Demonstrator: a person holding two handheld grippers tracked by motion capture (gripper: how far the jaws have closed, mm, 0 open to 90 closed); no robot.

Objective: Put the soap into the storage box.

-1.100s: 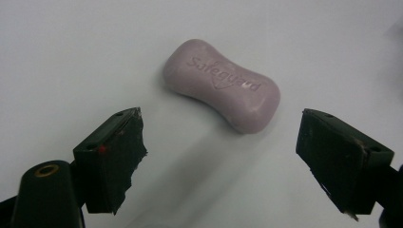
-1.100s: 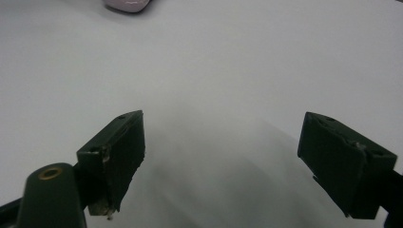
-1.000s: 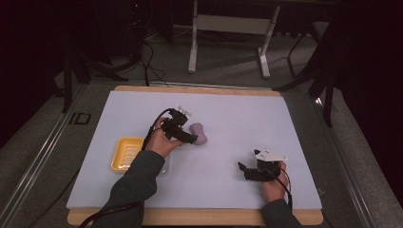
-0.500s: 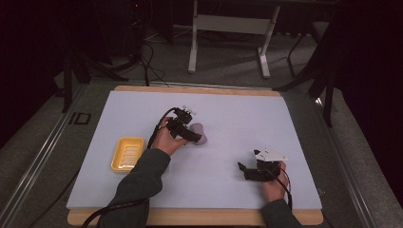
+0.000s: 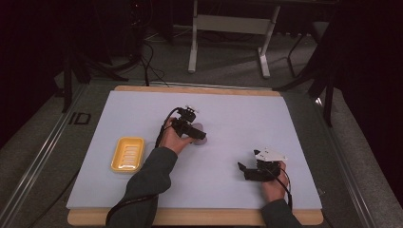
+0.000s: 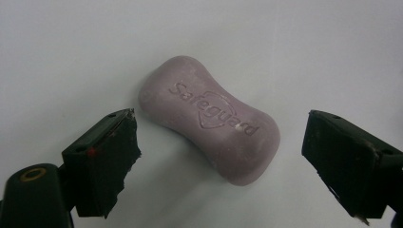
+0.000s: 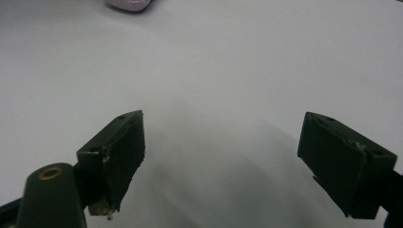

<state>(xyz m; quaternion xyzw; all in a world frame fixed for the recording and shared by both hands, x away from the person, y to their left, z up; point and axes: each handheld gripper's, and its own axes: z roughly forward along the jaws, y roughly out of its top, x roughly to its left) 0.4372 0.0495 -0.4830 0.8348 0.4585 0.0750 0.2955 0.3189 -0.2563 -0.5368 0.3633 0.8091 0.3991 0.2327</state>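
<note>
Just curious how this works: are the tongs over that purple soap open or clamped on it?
Open. In the left gripper view the left tongs stand wide apart on either side of the soap bar, which lies flat on the table, untouched.

Soap bar (image 6: pixel 209 121): mauve-purple, waisted oval, rounded ends, "Safeguard" and a shield mark embossed on the upper face. Lies flat, face up, whole, on the pale worktop (image 6: pixel 285 42), long axis set diagonally in the left gripper view. Surface matt, slightly chalky.
</note>
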